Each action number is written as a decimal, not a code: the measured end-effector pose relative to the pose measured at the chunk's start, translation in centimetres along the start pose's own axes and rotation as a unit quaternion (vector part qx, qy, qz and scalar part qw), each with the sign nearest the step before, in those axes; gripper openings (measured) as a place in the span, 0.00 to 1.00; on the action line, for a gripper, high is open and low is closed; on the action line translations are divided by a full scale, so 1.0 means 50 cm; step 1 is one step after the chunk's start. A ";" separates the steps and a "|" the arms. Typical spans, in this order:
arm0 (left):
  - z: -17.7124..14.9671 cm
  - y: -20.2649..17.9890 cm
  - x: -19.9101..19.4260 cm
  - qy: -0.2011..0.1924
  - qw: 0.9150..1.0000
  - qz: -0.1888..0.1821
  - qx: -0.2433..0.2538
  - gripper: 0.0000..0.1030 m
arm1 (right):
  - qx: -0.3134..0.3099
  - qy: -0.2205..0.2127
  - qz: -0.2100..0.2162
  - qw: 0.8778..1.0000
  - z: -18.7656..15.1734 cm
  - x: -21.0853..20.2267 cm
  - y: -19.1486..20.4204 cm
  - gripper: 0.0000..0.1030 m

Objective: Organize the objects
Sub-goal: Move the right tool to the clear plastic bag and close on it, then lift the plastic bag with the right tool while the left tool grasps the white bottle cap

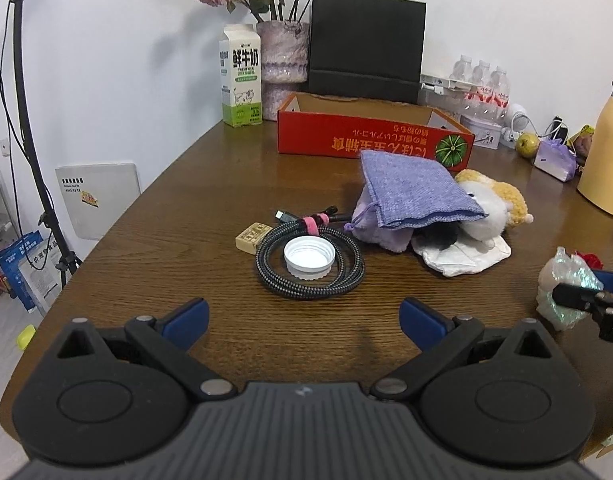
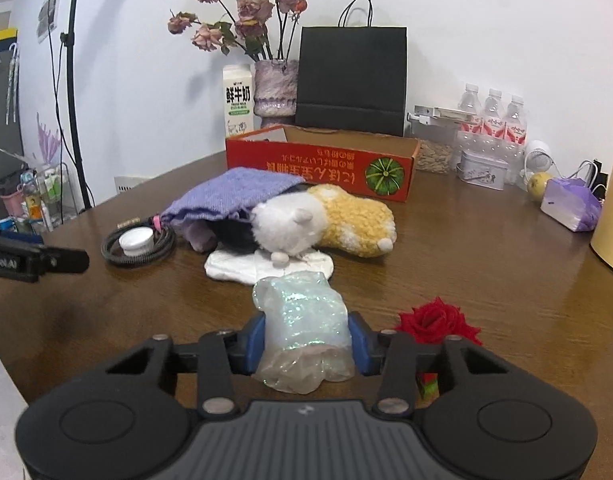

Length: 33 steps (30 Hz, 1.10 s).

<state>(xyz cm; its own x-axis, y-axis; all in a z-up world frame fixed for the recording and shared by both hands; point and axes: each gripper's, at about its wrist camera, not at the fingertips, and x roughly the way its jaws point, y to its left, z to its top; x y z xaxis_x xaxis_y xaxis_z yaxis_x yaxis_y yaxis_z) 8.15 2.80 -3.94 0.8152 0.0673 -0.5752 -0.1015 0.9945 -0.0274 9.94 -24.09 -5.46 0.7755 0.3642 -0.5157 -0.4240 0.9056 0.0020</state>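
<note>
A: right gripper (image 2: 305, 344) is clamped on the iridescent plastic bag (image 2: 302, 320), low over the wooden table (image 2: 486, 248). Film looks thin and crinkly, so my guess is it slides out or crushes if lifted fast

B: left gripper (image 1: 304, 320)?

A: jaws apart, nothing between them, aimed at the white bottle cap (image 1: 309, 257) sitting inside the coiled braided cable (image 1: 310, 268)

B: obstacles?

A: red fabric rose (image 2: 436, 322) just beside the right jaw, could snag. Plush toy (image 2: 326, 220), purple knit pouch (image 2: 230, 196) and white cloth (image 2: 242, 268) lie between the bag and the red cardboard box (image 2: 322, 164); a low carry would clip them

Bright, even indoor light; sharp frames, fisheye-bent, dark-cornered edges.
</note>
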 end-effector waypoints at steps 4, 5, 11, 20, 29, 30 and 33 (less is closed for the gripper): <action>0.005 0.004 0.017 0.006 1.000 -0.003 -0.001 1.00 | 0.003 -0.003 0.000 1.000 0.012 0.014 -0.005 0.39; 0.007 0.005 0.022 0.008 1.000 -0.003 -0.002 1.00 | 0.004 -0.003 -0.001 1.000 0.014 0.018 -0.007 0.38; 0.021 0.004 0.055 0.020 1.000 -0.008 0.007 1.00 | 0.011 -0.008 -0.006 1.000 0.028 0.032 -0.017 0.37; 0.052 -0.008 0.086 0.007 0.999 -0.011 0.029 0.97 | 0.017 -0.013 -0.015 1.000 0.045 0.051 -0.028 0.37; 0.067 -0.019 0.105 0.002 0.999 -0.023 0.046 0.59 | 0.020 -0.015 -0.019 1.000 0.050 0.068 -0.037 0.37; 0.068 -0.020 0.107 0.002 0.999 -0.025 0.047 0.55 | 0.021 -0.015 -0.018 1.000 0.049 0.068 -0.038 0.37; 0.070 -0.026 0.117 0.008 0.998 -0.029 0.054 0.47 | 0.022 -0.015 -0.018 0.999 0.050 0.071 -0.040 0.37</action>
<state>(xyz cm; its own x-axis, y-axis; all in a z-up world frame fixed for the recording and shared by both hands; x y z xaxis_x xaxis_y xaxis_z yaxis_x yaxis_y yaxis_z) 15.06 2.19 -4.40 0.8091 0.0084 -0.5876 0.0087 0.9996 0.0263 14.72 -24.03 -5.14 0.8039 0.3378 -0.4896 -0.3759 0.9264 0.0219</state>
